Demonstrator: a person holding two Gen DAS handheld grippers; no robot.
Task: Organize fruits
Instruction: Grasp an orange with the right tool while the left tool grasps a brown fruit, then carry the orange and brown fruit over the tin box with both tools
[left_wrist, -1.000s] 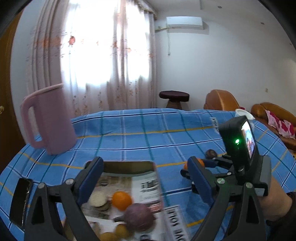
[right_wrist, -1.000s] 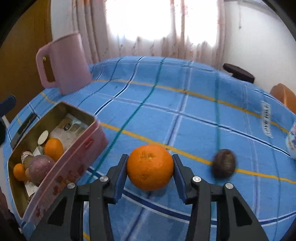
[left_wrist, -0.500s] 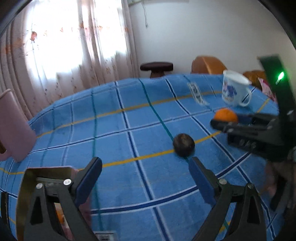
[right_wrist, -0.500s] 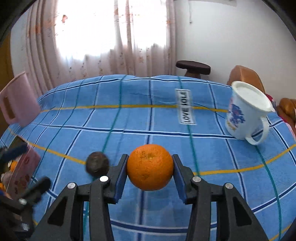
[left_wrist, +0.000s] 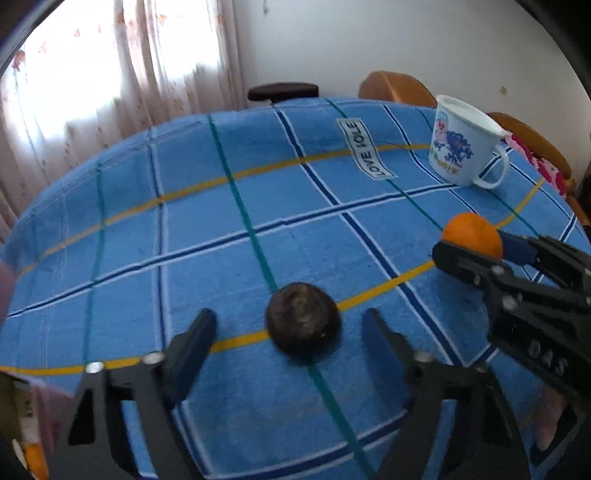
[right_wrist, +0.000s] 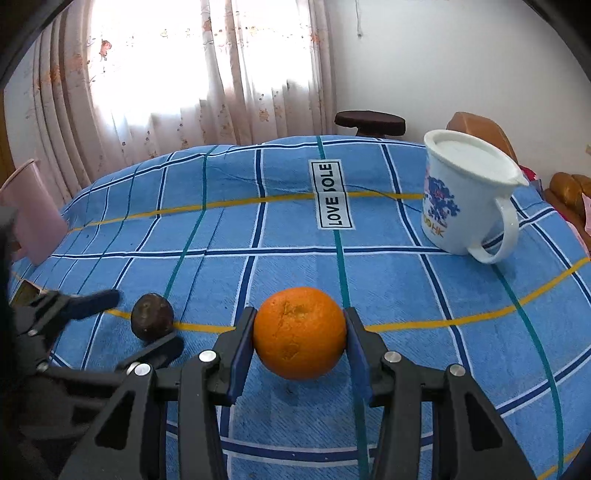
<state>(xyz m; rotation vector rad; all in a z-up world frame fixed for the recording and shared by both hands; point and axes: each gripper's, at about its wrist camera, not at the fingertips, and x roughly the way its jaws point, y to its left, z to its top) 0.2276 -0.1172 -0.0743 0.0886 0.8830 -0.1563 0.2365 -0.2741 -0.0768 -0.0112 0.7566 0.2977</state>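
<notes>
On the blue checked cloth (right_wrist: 295, 266) near a mug (right_wrist: 465, 199), the right gripper (right_wrist: 300, 334) clamps an orange (right_wrist: 300, 332), while the left gripper (left_wrist: 290, 332) gapes wide around a dark fruit (left_wrist: 303, 325).

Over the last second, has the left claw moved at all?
Yes. The left claw swung from over the fruit box toward the white printed mug, and now brackets the dark round fruit on the blue checked tablecloth.

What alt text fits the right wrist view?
The right gripper clamps an orange above the blue plaid tablecloth. To its left, a dark fruit sits between the open left gripper's fingers; a white mug stands far right.
</notes>
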